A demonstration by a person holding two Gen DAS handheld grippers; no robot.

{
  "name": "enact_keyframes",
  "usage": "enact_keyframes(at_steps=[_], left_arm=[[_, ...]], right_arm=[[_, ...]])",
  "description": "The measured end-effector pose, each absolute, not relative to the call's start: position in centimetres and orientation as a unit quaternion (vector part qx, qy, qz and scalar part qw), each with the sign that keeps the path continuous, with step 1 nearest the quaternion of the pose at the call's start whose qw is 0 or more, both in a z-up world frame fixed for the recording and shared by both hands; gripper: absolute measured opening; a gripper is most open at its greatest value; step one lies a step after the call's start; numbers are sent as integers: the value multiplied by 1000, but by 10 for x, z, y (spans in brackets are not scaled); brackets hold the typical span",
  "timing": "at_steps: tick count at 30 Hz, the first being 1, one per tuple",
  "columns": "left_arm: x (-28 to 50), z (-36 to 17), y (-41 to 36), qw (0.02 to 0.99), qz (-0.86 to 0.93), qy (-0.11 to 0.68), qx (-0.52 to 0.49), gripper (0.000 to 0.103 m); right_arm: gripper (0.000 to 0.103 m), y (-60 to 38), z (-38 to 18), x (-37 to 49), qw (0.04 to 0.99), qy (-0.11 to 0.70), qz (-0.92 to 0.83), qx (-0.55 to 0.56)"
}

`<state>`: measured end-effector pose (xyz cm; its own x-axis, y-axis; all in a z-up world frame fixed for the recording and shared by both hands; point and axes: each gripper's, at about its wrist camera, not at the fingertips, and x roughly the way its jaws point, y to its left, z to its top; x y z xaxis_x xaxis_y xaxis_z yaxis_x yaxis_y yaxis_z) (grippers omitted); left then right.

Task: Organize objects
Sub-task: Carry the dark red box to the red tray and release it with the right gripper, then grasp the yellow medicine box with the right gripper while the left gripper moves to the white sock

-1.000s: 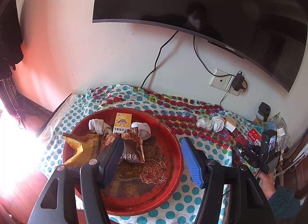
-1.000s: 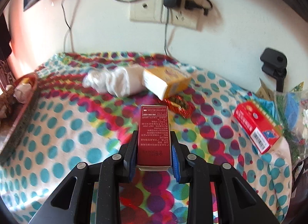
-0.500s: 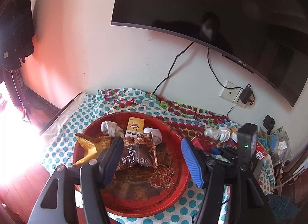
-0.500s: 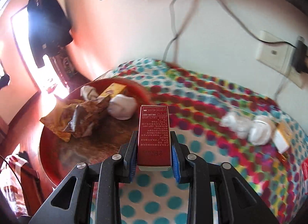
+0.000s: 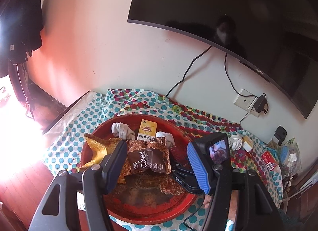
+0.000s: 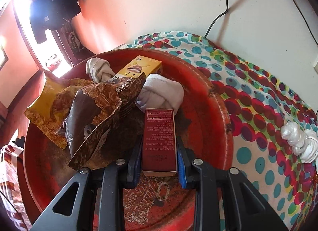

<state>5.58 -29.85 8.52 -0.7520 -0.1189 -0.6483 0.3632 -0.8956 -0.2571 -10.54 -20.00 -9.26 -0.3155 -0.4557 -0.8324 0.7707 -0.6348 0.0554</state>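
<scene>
A home room: a television (image 5: pixel 238 8) hangs on the wall, dark clothes (image 5: pixel 23 24) in the corner, a spotted cloth (image 5: pixel 208 115) covering the table.

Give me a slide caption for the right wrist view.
Right gripper holds a dark red box over the red tray of snack packets.

Counter (image 5: pixel 65 131): standing against the wall, wearing a white cloth (image 5: pixel 200 115) with teal, red and green dots. Lying directly on the cloth: a round red tray (image 5: pixel 190 199), sitting at the left and middle; white knotted bundle (image 5: pixel 235 141) resting near the tray's right rim; small yellow-white box (image 5: pixel 247 145) lying just beside it; red box (image 5: pixel 268 159) sitting farther right; clutter of bags (image 5: pixel 288 151) crowding the right corner.
</scene>
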Motion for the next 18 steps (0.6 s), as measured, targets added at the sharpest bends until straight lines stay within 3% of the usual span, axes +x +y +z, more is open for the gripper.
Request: enact_keyframes(at_steps=[8, 15, 18], left_arm=[[54, 88, -290, 125, -922, 175, 323, 65], [52, 79, -301, 140, -912, 190, 334, 65], [51, 76, -300, 138, -911, 192, 337, 65]], right_arm=[[29, -212, -107, -102, 395, 182, -775, 458], [65, -207, -103, -90, 397, 195, -786, 433], [65, -186, -87, -88, 401, 163, -801, 414]])
